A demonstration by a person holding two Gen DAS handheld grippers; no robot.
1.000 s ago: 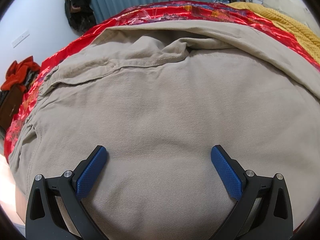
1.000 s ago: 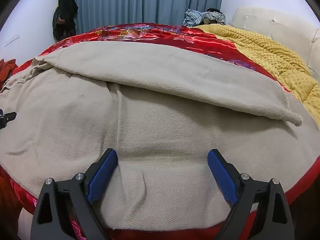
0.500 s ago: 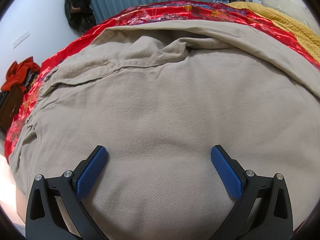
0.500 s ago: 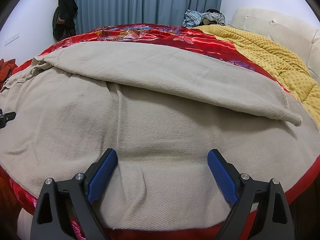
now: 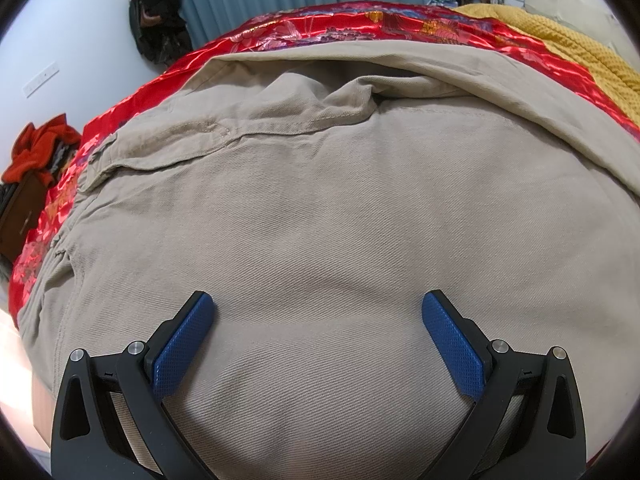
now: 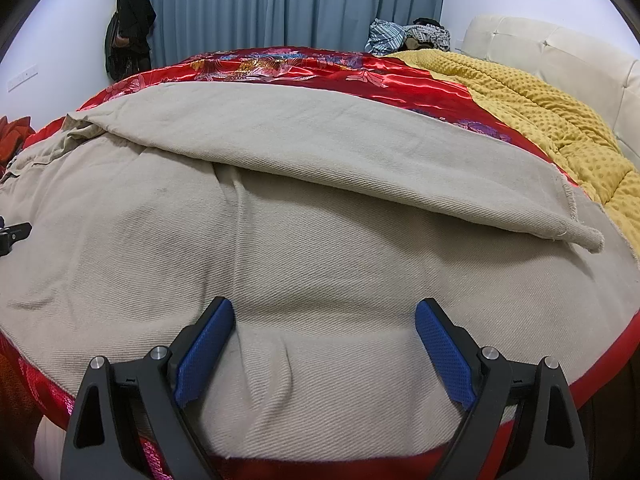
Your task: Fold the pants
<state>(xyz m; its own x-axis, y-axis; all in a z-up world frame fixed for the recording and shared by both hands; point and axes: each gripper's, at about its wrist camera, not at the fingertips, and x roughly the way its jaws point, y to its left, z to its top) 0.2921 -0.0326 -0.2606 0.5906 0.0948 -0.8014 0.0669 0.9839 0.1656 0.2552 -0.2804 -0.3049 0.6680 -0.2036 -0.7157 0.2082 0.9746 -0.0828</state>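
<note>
Bed [image 6: 560, 52]: red quilt [image 6: 304, 68], yellow blanket [image 6: 552, 120], pants [image 6: 320, 240].

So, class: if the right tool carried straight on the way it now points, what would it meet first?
Most likely the beige pants. The right tool points down at the flat trouser fabric, open, with nothing else in between. The folded-over leg lies further on, though depth is hard to judge here.

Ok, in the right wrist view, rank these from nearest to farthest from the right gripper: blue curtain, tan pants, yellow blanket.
From the right gripper:
1. Tan pants, directly under the open fingers.
2. Yellow blanket, right side of bed.
3. Blue curtain, back wall.
</note>
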